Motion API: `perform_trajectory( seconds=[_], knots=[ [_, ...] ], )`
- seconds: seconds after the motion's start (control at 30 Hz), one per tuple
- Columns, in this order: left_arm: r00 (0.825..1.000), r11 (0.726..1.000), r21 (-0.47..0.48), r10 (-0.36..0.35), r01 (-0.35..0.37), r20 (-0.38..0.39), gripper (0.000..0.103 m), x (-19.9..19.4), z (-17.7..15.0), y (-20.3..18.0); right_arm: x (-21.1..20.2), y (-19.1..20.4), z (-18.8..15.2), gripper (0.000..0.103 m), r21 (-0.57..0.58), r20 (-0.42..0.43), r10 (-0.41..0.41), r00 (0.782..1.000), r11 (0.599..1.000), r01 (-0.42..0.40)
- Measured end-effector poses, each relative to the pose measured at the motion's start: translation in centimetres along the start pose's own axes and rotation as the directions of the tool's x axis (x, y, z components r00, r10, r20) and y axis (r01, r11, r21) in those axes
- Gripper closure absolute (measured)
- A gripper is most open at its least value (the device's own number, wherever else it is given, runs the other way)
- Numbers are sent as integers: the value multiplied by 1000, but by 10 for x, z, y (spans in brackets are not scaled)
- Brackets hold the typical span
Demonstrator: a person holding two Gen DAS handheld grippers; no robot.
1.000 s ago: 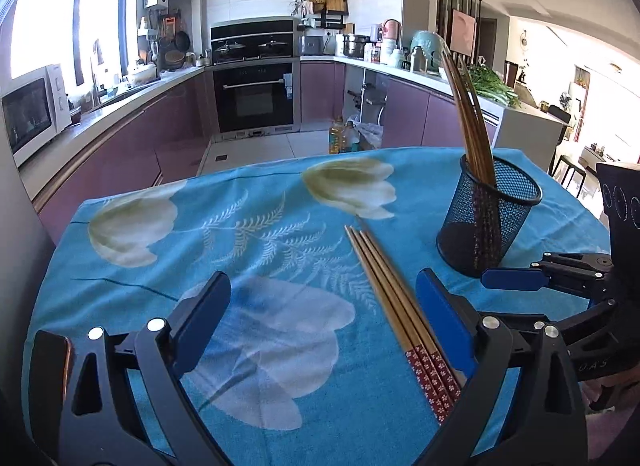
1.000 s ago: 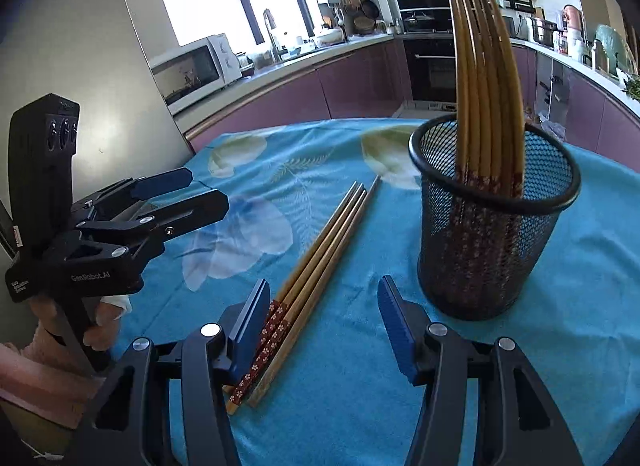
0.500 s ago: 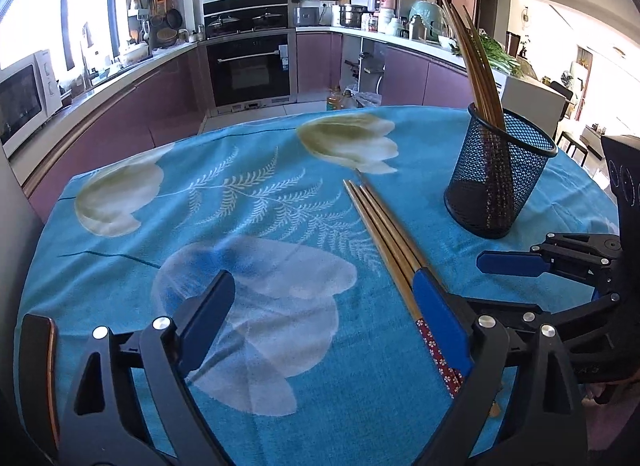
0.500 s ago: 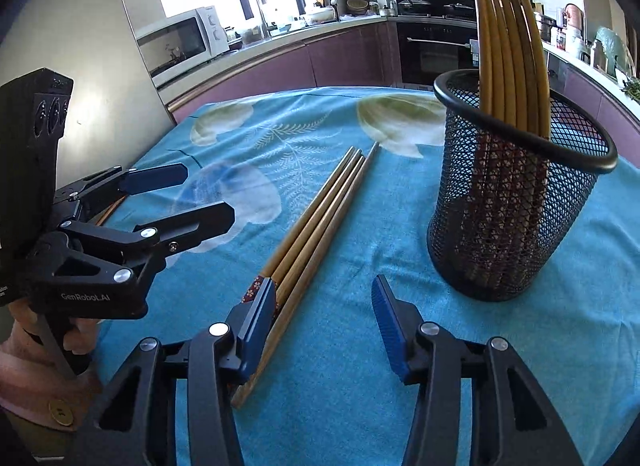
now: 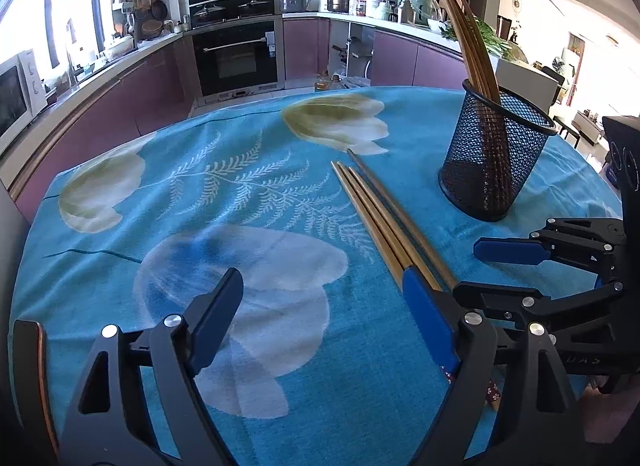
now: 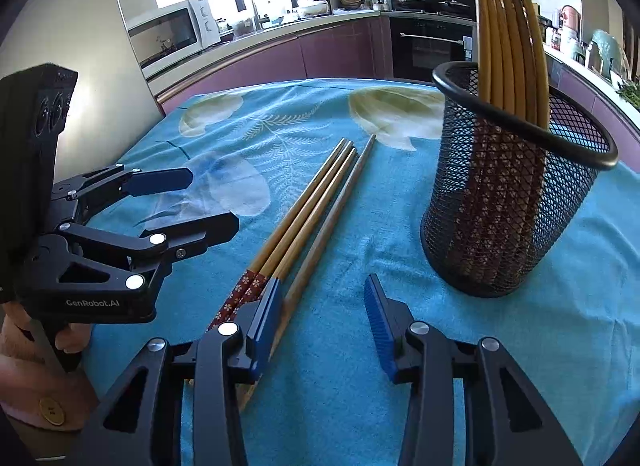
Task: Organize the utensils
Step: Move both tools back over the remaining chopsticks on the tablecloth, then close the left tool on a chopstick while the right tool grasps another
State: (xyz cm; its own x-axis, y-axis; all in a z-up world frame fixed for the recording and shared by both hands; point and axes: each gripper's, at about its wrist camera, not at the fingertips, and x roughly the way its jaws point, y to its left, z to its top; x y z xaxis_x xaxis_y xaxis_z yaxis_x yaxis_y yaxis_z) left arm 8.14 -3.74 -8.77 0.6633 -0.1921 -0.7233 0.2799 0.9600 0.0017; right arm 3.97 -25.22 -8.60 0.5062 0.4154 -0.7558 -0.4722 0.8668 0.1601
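Covering the round table is a blue flowered tablecloth (image 5: 248, 193), sunlit from the kitchen windows behind; on its right side stands the black mesh holder (image 6: 516, 201), upright, with a sheaf of chopsticks (image 6: 508, 33) standing in it, patterned ends down; just left of the holder lies a loose bundle of chopsticks (image 6: 320, 205) flat on the cloth, tips pointing away; the left gripper (image 5: 320, 322) hovers low beside them, jaws wide but just been closing, nothing between them, its right finger over the bundle; the right gripper (image 6: 320, 322) is released too, jaws narrowing, left pad (image 6: 264, 322) over the chopsticks' patterned ends, pinching nothing.
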Motion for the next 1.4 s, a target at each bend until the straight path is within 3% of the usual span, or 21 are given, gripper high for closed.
perform_trajectory(
  seconds=[0.4, 0.77, 1.1, 1.27, 1.4],
  knots=[
    [998, 999, 45, -18, 21, -62, 29, 24, 7, -12, -3, -6, -1, 63, 21, -2, 7, 1000, 1000, -7],
    [994, 998, 25, -53, 55, -96, 32, 35, 11, -13, -3, -6, 0, 63, 20, -2, 9, 1000, 1000, -9],
    [992, 998, -9, -62, 61, -106, 50, 38, 12, -4, 1, -6, 6, 63, 11, -7, 0, 1000, 1000, 0],
    [992, 998, 4, -68, 69, -108, 52, 43, 18, -7, 10, -4, 17, 65, -10, -13, -18, 1000, 1000, 18],
    [991, 997, 0, -72, 73, -114, 61, 50, 24, -6, 17, -5, 26, 66, -6, -14, -33, 999, 999, 33]
  ],
)
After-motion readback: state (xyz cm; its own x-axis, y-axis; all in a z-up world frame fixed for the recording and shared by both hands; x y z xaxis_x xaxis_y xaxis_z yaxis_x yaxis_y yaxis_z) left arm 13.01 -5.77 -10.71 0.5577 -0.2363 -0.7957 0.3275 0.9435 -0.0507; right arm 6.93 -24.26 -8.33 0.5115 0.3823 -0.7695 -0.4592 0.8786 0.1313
